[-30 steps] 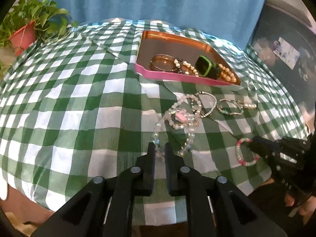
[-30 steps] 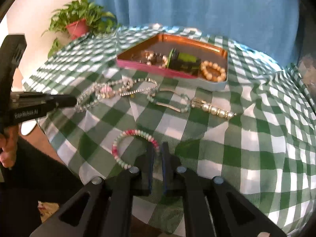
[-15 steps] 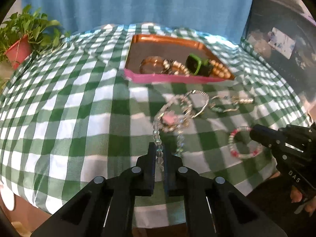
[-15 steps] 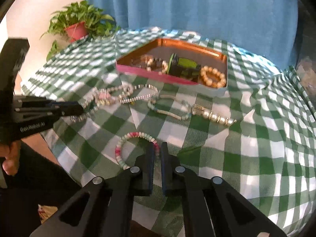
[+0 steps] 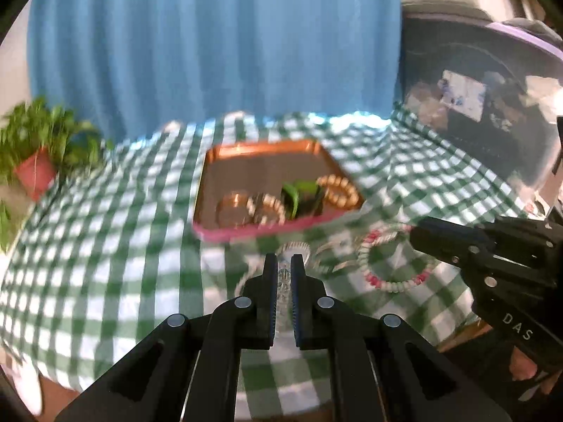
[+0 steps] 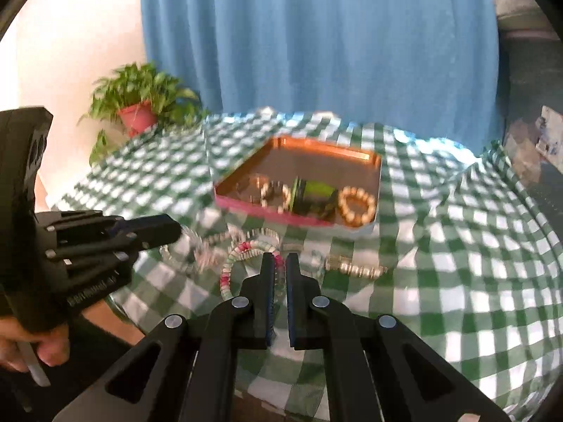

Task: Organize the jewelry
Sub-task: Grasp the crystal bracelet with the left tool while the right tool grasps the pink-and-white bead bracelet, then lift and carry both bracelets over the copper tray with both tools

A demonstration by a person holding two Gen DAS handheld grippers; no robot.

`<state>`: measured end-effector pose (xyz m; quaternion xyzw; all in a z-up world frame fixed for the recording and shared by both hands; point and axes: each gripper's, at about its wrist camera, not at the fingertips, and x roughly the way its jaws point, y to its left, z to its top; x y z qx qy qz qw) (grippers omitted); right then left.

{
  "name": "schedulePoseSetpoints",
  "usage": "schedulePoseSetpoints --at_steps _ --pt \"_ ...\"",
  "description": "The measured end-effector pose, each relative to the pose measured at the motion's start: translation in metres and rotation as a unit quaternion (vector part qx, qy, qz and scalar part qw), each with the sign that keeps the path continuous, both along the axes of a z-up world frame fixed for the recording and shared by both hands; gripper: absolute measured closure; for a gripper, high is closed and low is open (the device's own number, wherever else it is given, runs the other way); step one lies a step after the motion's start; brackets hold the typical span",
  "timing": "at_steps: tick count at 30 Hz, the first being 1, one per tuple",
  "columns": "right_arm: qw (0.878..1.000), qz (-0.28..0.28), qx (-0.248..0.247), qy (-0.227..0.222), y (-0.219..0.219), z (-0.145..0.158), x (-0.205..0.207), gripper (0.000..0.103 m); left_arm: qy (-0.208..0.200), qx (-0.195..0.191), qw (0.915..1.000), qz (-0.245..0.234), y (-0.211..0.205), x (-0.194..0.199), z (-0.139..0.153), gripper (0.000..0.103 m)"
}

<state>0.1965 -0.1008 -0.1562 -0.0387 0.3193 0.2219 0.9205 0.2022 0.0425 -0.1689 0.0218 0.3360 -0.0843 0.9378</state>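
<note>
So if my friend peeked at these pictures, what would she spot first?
Probably the two black grippers up front: the left gripper pinches a clear bead strand, and the right gripper pinches a pink and white bead bracelet. Behind them, a copper tray of bracelets sits on the green checked tablecloth, before a blue curtain.

one tray (image 6: pixel 359 156), one potted plant (image 6: pixel 139 105), two tools (image 6: pixel 276 263).

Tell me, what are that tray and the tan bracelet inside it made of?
The tray looks like metal: its copper-coloured inside shines and reflects light, while the outer wall is painted pink. The tan bracelet is a ring of round, matte beads, possibly wood, though the blur leaves that open.
</note>
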Motion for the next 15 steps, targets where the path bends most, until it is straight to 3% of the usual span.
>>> schedulePoseSetpoints --at_steps 6,12,15 --pt "0.998 -0.006 0.029 -0.047 -0.004 0.055 0.016 0.098 -0.047 -0.033 0.9983 -0.013 0.003 0.013 0.055 0.095" --pt "0.991 -0.003 0.067 -0.112 0.0 0.118 0.039 0.098 -0.126 -0.089 0.988 -0.006 0.033 0.029 0.124 0.096" --pt "0.987 -0.01 0.09 -0.136 0.0 0.133 0.045 0.098 -0.158 -0.079 0.9843 0.006 0.039 0.037 0.14 0.096"
